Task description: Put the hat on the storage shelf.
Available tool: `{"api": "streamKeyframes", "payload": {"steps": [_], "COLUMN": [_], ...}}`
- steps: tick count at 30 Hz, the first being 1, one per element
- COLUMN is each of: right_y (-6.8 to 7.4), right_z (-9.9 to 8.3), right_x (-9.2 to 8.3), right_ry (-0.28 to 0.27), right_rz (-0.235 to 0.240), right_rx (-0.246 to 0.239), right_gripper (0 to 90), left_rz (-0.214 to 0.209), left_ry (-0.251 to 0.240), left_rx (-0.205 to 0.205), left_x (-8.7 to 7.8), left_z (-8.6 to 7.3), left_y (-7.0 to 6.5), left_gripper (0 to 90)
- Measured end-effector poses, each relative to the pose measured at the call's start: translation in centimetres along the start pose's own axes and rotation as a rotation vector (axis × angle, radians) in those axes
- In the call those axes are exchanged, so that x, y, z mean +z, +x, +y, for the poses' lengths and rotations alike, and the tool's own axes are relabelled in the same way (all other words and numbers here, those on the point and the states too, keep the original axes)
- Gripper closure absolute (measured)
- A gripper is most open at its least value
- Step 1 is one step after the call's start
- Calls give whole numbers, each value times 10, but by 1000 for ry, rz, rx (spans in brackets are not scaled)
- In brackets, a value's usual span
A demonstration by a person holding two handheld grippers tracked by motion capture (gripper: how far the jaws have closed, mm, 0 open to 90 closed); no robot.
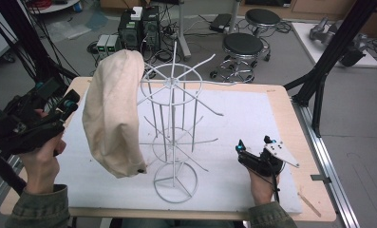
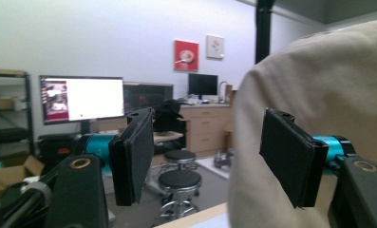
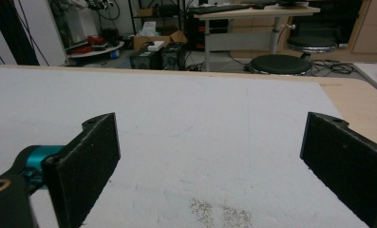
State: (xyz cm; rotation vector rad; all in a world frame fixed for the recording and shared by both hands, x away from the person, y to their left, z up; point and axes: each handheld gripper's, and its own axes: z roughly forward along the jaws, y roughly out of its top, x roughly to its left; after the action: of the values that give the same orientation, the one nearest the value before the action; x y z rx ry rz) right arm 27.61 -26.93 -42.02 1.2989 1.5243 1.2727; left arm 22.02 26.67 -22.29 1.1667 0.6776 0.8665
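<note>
1 cream cap [image 1: 114, 114] hung on 1 white wire rack [image 1: 173, 137], mid-table. 2 grippers, both with jaws spread and empty: left gripper [image 1: 68, 102] beside cap, right gripper [image 1: 253, 146] low over white mat [image 1: 252, 114]. 2 black stools [image 1: 243, 45] behind wooden table [image 1: 293, 118].

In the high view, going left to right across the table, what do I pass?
Left tool → beige cloth bag hanging on the rack → white wire rack → right tool resting low on the white mat.
</note>
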Motion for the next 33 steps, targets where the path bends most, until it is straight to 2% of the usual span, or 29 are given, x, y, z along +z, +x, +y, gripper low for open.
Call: {"api": "streamKeyframes", "payload": {"steps": [5, 11, 17, 33], "right_y": [0, 0, 0, 0], "right_z": [0, 0, 0, 0], "right_x": [0, 0, 1, 1], "right_ry": [1, 3, 2, 4], "right_rz": [1, 0, 2, 2], "right_rx": [1, 3, -1, -1], "right_gripper": [49, 49, 49, 49], "left_rz": [71, 131, 177, 305], "left_ry": [2, 20, 44, 101], "left_rx": [-11, -21, -39, -40], "left_x": [-11, -20, -26, -35], "left_z": [-7, -18, -30, -69], "left_y": [12, 25, 34, 50], "left_gripper": [331, 316, 304, 265]}}
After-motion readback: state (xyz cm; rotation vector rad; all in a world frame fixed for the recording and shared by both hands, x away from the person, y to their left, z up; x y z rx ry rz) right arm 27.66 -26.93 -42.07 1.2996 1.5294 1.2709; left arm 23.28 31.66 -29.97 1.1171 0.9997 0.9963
